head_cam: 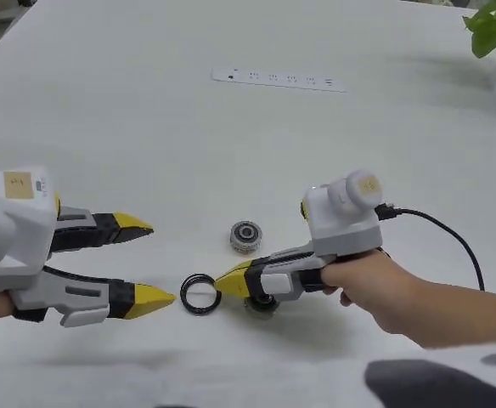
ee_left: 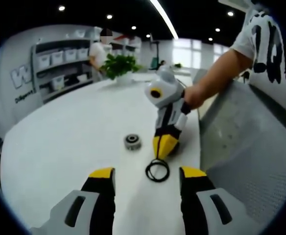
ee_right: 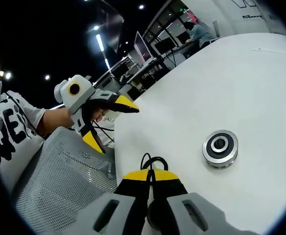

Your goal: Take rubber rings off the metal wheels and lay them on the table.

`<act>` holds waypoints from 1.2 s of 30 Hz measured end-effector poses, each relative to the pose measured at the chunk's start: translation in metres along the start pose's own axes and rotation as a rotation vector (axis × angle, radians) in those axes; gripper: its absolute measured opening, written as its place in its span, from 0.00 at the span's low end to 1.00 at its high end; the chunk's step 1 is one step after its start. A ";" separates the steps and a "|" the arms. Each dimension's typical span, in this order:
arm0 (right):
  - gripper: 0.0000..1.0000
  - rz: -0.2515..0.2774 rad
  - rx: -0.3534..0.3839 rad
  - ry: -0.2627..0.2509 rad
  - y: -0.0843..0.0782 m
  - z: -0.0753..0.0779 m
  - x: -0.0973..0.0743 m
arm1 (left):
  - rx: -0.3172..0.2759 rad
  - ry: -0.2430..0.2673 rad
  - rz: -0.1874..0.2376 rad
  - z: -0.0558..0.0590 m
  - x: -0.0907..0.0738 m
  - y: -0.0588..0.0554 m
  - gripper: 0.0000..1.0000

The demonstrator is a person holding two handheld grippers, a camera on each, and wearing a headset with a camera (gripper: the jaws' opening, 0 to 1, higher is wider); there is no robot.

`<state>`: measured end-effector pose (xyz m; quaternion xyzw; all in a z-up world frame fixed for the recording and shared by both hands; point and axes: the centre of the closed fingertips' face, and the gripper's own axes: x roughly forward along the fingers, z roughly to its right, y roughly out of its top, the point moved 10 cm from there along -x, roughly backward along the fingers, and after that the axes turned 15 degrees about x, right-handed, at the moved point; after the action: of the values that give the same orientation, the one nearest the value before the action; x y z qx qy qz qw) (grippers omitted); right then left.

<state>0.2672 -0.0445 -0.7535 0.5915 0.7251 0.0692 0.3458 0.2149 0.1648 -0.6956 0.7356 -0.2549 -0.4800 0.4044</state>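
Two black rubber rings [head_cam: 200, 294] lie overlapping on the white table [head_cam: 231, 144]. My right gripper [head_cam: 224, 283] is shut, and its yellow tips pinch the rings' near edge [ee_right: 153, 160]. A metal wheel [head_cam: 245, 235] with no ring lies flat just beyond, seen again in the right gripper view [ee_right: 220, 147] and the left gripper view [ee_left: 132, 141]. A dark round part [head_cam: 262, 305] is half hidden under the right gripper. My left gripper [head_cam: 156, 263] is open, its jaws either side of the rings [ee_left: 157, 170] and a little short of them, facing the right gripper [ee_left: 163, 149].
A white power strip [head_cam: 278, 79] lies at the table's far side. A green plant [head_cam: 494, 30] stands at the far right corner. The right gripper's black cable [head_cam: 452, 238] trails off to the right. Shelves and a person stand beyond the table [ee_left: 104, 46].
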 end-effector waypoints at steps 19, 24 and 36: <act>0.05 0.029 -0.014 -0.020 0.005 -0.001 -0.006 | 0.006 -0.005 -0.003 0.001 0.000 0.003 0.54; 0.06 0.060 -0.024 -0.021 0.012 -0.004 -0.014 | 0.005 0.003 0.003 -0.001 -0.003 0.006 0.54; 0.14 0.161 -0.060 -0.030 0.031 -0.015 -0.039 | 0.010 0.029 0.011 -0.009 -0.009 0.013 0.55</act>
<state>0.2861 -0.0663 -0.7100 0.6380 0.6678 0.1096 0.3674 0.2193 0.1678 -0.6785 0.7430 -0.2556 -0.4657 0.4072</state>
